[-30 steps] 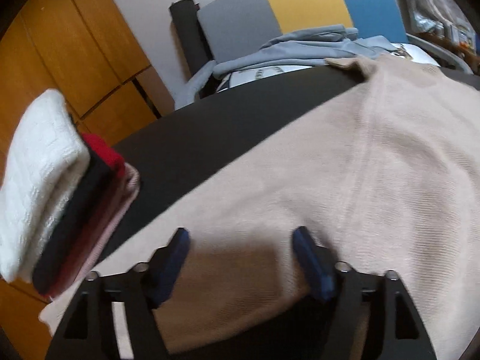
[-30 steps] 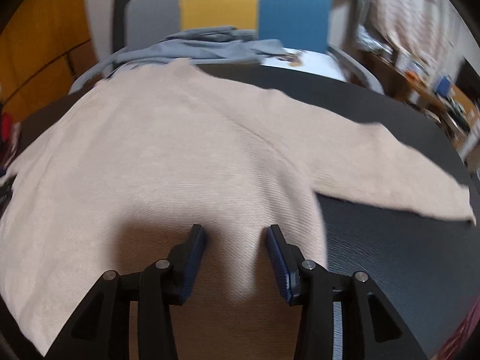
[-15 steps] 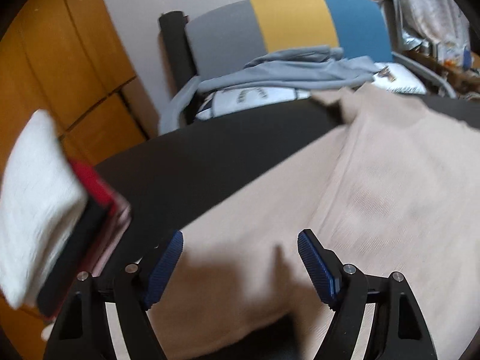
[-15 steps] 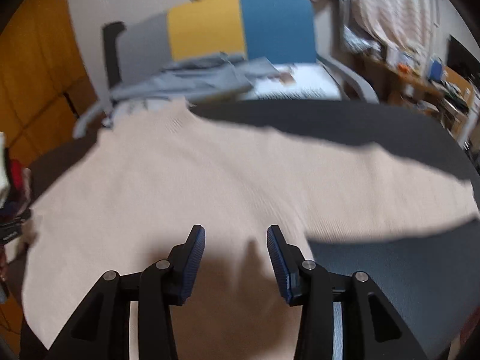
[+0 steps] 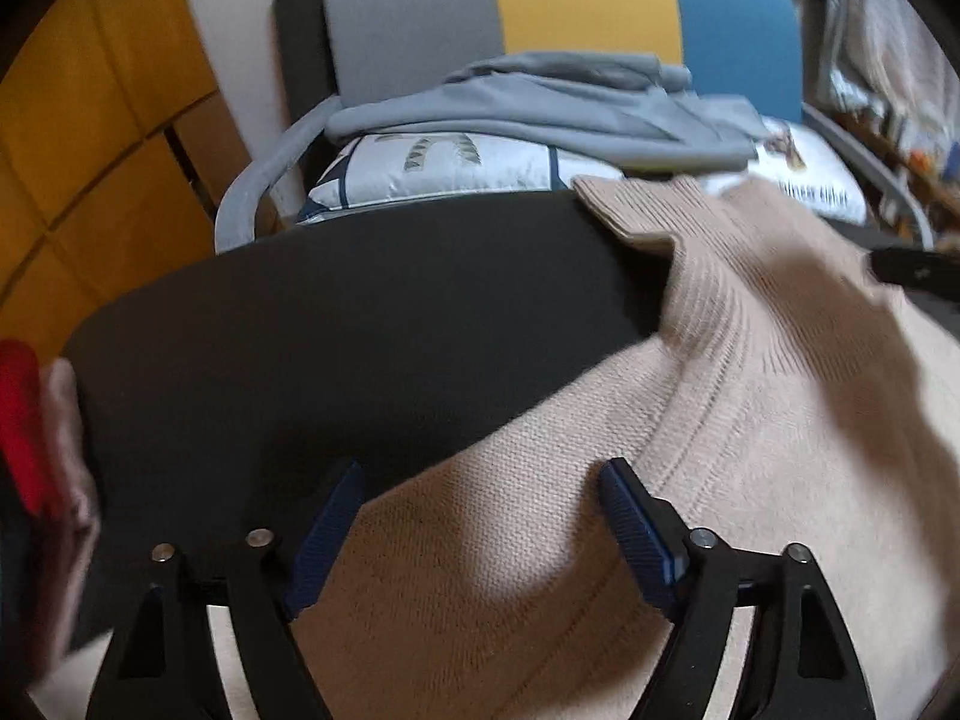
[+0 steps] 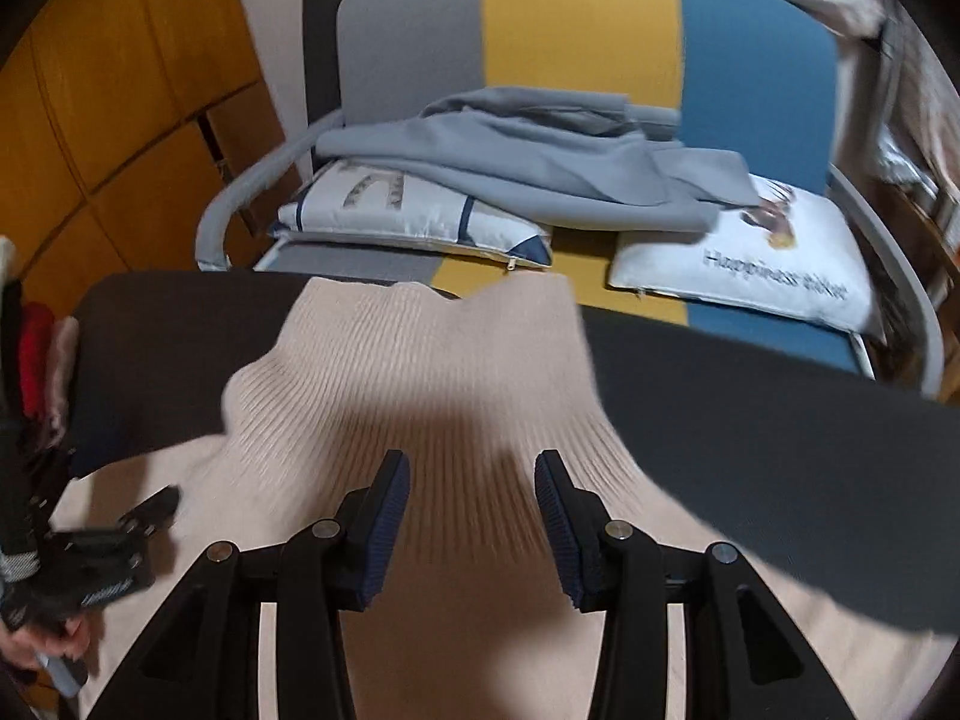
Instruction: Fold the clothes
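Left gripper (image 5: 480,516) hangs low over the near left part of the beige sweater (image 5: 750,420), jaws spread wide with nothing between them; its left finger sits over bare black table (image 5: 336,312) and its right finger over knit, so the sweater's left edge runs diagonally between the two fingers. Right gripper (image 6: 474,504) is likewise spread and empty, poised directly above the ribbed neck (image 6: 420,372) of the sweater, which points away toward the far table edge. Garment lies flat on the table with its long axis running near to far, collar at the far end, body spreading toward the camera beyond the lower frame. From the right wrist view the left gripper appears at the near left, over the shoulder area, well apart from the collar. Judgement: the right gripper is the nearer to the collar, the left the nearer to the left shoulder and side edge; a fold would likely start from one of those. Beyond the table stand a tricolour chair (image 6: 582,30) carrying grey clothing (image 6: 540,162) and cushions (image 6: 750,264); a stack of folded clothes (image 5: 36,450) sits at the left table edge
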